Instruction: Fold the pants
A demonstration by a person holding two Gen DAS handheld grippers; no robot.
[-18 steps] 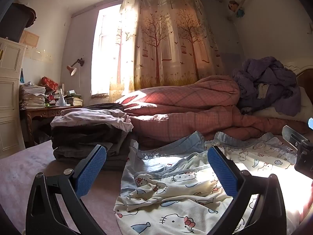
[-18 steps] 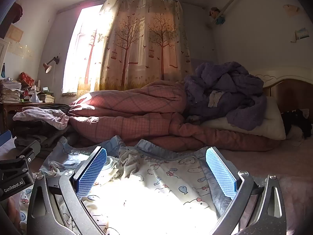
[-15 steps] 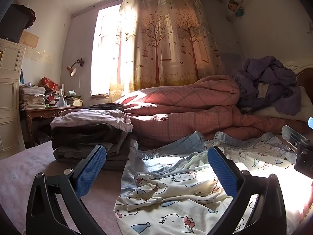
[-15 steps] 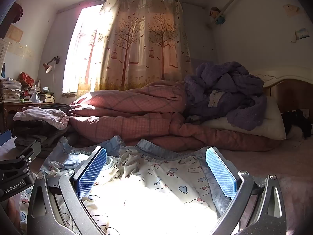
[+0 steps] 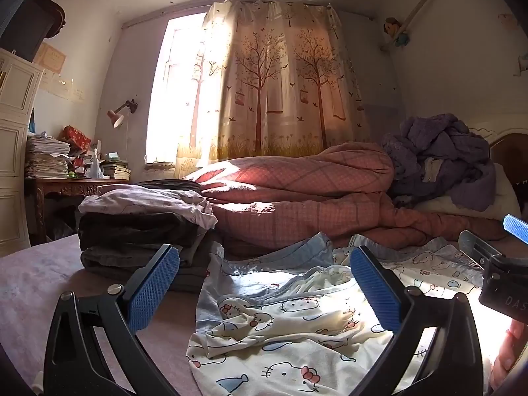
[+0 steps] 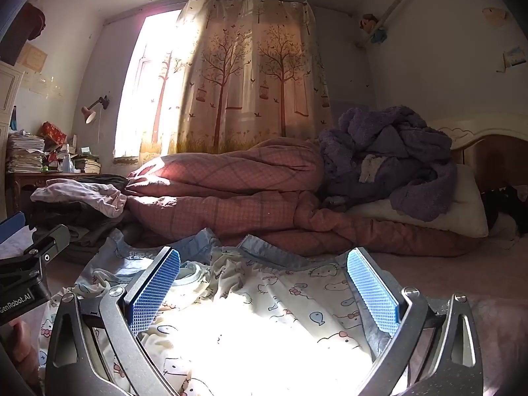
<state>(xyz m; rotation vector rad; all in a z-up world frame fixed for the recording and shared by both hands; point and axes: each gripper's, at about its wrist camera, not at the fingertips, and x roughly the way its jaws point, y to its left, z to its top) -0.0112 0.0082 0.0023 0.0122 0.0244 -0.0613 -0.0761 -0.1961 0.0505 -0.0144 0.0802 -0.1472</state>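
Here, the pants (image 5: 283, 326) are lying rumpled on the pink bed (image 5: 39, 283), thin cream cotton printed with cartoon cats and fish, with a blue waistband (image 6: 264, 247) puckering toward the quilt. The left gripper (image 5: 264, 293) is hovering over them with its blue waffle-textured pads spread wide, gripping nothing. The right gripper (image 6: 262, 287) is likewise gaping above the sunlit cloth, which is glaring too bright to read there. "GenRobot.AI" is showing on the left tool's body. Folded dark clothes (image 5: 138, 227) are sitting stacked just beside; a checked pink quilt (image 5: 297, 191) is bulging behind.
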